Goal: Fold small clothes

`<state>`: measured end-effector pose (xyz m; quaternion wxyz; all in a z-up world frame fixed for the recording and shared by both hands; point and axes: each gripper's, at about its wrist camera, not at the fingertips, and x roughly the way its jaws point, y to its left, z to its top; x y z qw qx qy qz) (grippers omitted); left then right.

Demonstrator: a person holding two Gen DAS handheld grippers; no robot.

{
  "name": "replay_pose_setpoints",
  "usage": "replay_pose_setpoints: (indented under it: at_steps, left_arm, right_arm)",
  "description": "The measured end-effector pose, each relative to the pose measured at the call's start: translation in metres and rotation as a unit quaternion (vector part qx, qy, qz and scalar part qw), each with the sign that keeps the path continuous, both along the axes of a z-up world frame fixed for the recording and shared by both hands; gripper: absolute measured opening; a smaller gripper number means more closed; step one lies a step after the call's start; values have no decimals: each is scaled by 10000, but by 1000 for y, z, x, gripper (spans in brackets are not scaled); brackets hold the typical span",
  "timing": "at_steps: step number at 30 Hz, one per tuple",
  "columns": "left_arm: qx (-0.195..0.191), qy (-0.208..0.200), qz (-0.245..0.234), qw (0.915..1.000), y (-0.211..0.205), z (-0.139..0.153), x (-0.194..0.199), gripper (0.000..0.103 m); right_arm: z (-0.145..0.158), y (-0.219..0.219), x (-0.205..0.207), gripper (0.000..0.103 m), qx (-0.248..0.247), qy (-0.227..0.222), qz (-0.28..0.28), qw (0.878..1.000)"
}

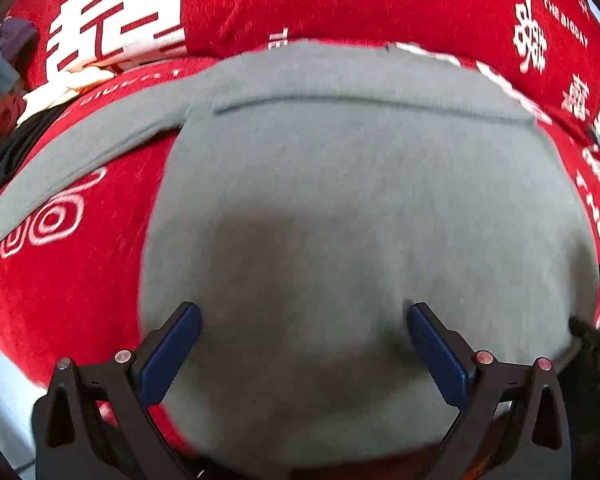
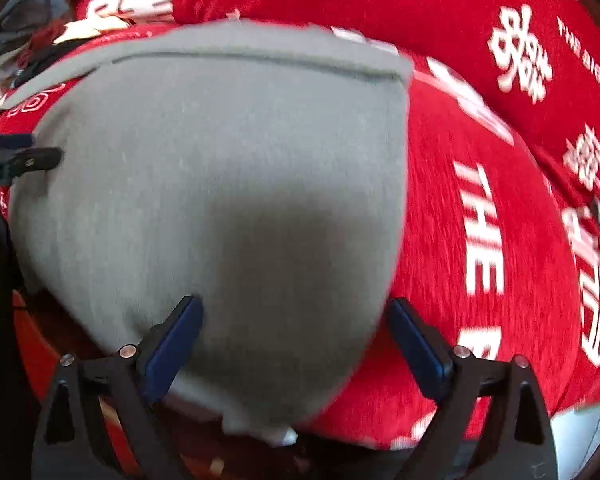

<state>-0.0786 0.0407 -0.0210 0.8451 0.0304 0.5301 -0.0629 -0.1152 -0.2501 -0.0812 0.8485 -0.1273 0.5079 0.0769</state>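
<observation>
Left fingers (image 1: 304, 316) spread wide, nothing pinched, hanging over the near part of a grey top (image 1: 340, 200). Right fingers (image 2: 294, 310) spread just as wide, also empty, straddling the top's near right corner, the right pad out over the red cloth (image 2: 500, 280). Whether either pair touches the fabric: cannot tell, both views blurred.

Top lying flat on the red cloth with white lettering, body smooth, a folded edge or seam running across its far side. One sleeve (image 1: 80, 152) stretched out to the left, not yet folded in; no sleeve showing on the right. Beyond the sleeve, a heap of other clothes (image 1: 40, 96) at the far left.

Step in hand, most likely: between folds, with both grippers released above the near hem. Next move probably calls for either pinching the near edge at two points and carrying it over to the far edge, or first bringing the loose sleeve across the body. Needs both pairs low enough to catch every layer, evenly spaced, so the fold lands square.
</observation>
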Motion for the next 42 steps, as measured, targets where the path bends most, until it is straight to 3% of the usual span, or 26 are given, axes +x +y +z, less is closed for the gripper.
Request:
replay_pose_setpoints:
  at_steps: [4, 6, 8, 11, 13, 17, 19, 21, 23, 26, 29, 33, 34, 37, 42]
  left_arm:
    - [129, -342, -222, 9991, -5, 14, -11, 103]
    - [126, -305, -573, 9978, -21, 9, -9, 103]
    - [415, -161, -822, 9956, -34, -5, -5, 103]
    - [262, -63, -792, 9965, -20, -8, -9, 103]
    - [184, 33, -741, 9971, -5, -13, -13, 103]
    - [252, 317, -746, 9964, 16, -24, -25, 103]
    - [303, 429, -783, 9955, 18, -27, -28, 103]
    - [704, 582, -775, 9928, 14, -29, -28, 103]
    - [739, 426, -766, 9934, 12, -20, -32, 103]
    - [273, 41, -804, 9964, 3, 3, -28, 103]
    - [-2, -158, -531, 9985, -10, 10, -5, 103]
    - [-155, 178, -47, 9997, -16, -7, 23, 103]
    - [-210, 31, -1, 9998, -15, -5, 17, 103]
    - [-144, 62, -26, 9999, -7, -7, 6, 103]
    - [-376, 54, 407, 9984, 22, 3, 16, 103]
  right_arm:
    - [33, 34, -4, 94, -72, -810, 560, 9951]
    - [35, 70, 1, 94, -26, -891, 1162, 9892]
    - [24, 103, 3, 94, -226, -866, 1879, 9781]
    - [-10, 121, -3, 94, -949, -775, 2669, 9559]
    - [-12, 100, -11, 98, -692, -847, 2810, 9535]
    - [-19, 42, -21, 101, -794, -727, 2567, 9605]
    - [-29, 23, -32, 102, -1347, -664, 2518, 9561]
    - [-27, 14, -37, 103, -1485, -645, 2439, 9562]
    - [-18, 12, -35, 102, -1587, -521, 2157, 9621]
    - [15, 25, -32, 102, -1031, -948, 2136, 9668]
    - [35, 56, -10, 102, -613, -1171, 2070, 9694]
    - [26, 85, 21, 102, -634, -1104, 1844, 9746]
    - [21, 89, 27, 102, -568, -934, 1713, 9791]
    - [12, 56, 37, 102, 303, -536, 1198, 9909]
    - [30, 19, 38, 102, 698, -608, 236, 9954]
